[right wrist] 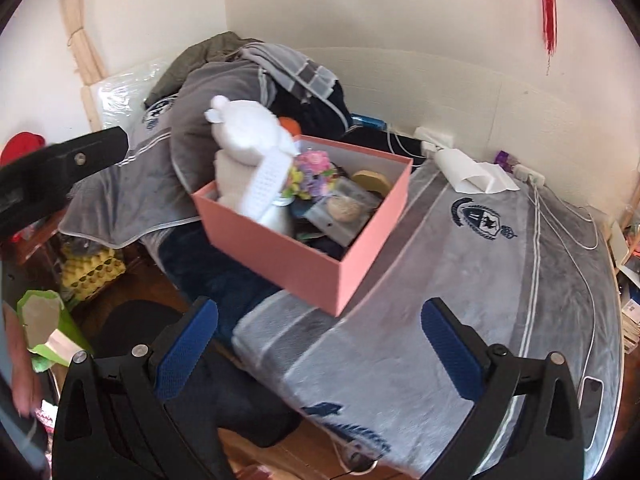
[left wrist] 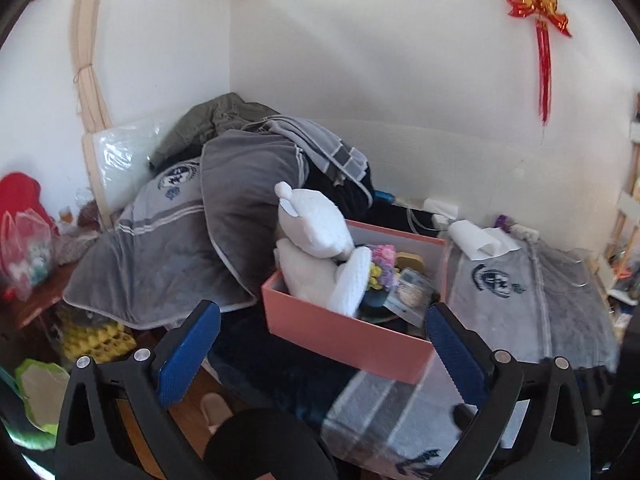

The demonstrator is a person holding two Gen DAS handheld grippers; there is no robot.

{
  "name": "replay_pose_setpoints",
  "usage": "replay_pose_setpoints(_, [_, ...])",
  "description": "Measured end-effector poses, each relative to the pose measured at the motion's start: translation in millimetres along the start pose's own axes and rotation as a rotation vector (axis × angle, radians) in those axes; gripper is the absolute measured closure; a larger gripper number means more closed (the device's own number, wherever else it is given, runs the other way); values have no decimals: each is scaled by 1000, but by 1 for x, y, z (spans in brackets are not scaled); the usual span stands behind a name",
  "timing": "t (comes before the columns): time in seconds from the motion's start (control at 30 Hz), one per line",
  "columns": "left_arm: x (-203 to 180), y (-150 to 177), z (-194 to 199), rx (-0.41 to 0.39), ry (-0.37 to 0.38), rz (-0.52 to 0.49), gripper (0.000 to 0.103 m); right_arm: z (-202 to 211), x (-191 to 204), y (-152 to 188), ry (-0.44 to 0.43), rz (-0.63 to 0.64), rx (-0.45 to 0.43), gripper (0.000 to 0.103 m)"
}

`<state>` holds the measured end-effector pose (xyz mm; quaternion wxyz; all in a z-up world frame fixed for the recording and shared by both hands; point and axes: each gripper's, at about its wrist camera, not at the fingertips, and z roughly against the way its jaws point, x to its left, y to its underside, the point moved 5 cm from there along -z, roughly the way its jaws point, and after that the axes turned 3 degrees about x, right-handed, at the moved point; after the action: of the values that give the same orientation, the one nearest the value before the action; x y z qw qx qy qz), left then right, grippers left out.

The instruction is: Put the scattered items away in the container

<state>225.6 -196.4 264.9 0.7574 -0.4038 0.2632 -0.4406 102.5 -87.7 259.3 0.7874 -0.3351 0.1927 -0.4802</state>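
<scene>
Both my grippers stand back from a pink box [right wrist: 280, 248] on a grey-blanketed bed [right wrist: 460, 272]; the left gripper [left wrist: 322, 330] has its blue-padded jaws spread wide with nothing between them, and the right gripper [right wrist: 320, 326] has its own jaws just as far apart and equally bare. From my right wrist camera I see part of the left tool's black frame reaching in from the left edge of the picture. The box sits near the bed's edge, beside a heap of grey bedding [left wrist: 192, 240] piled toward the room's corner. A white plush toy [right wrist: 248, 148] rises out of the box's far left corner, its head above the rim; just beside it lie a bunch of pastel crocheted flowers [right wrist: 312, 172], a clear packet holding a ball of twine [right wrist: 344, 208] and a tan oval object I cannot identify. On the blanket past the box, well apart from it, lies folded white paper [right wrist: 476, 176] near a white power strip and cables
</scene>
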Motion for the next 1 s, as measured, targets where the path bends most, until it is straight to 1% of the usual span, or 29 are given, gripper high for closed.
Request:
replay_pose_setpoints(0.07, [3,4,11,15,41,23,0,5,10,2,-2,17,0,1])
replay_pose_setpoints(0.13, [1,8,17,38,36,27,0,11,17,4,-14,23,0,1])
replay_pose_setpoints(0.2, [2,10,22,51,6,26,0,14,21,4,-27,18,0,1])
replay_pose_setpoints(0.33, [7,12,42,16,-79,27,0,20,26,4,-47,5,-5,1])
replay_pose_setpoints(0.57, [8,14,64,-31,-127,27,0,27,35,3,-57,13,-15,1])
replay_pose_setpoints(0.67, [6,16,68,-35,-119,21,0,29,38,4,-64,16,-14,1])
replay_pose_setpoints(0.9, [6,22,67,5,-110,27,0,30,41,5,-72,6,-9,1])
replay_pose_setpoints(1.0, [4,23,66,16,-90,17,0,30,40,4,-75,-5,-9,1])
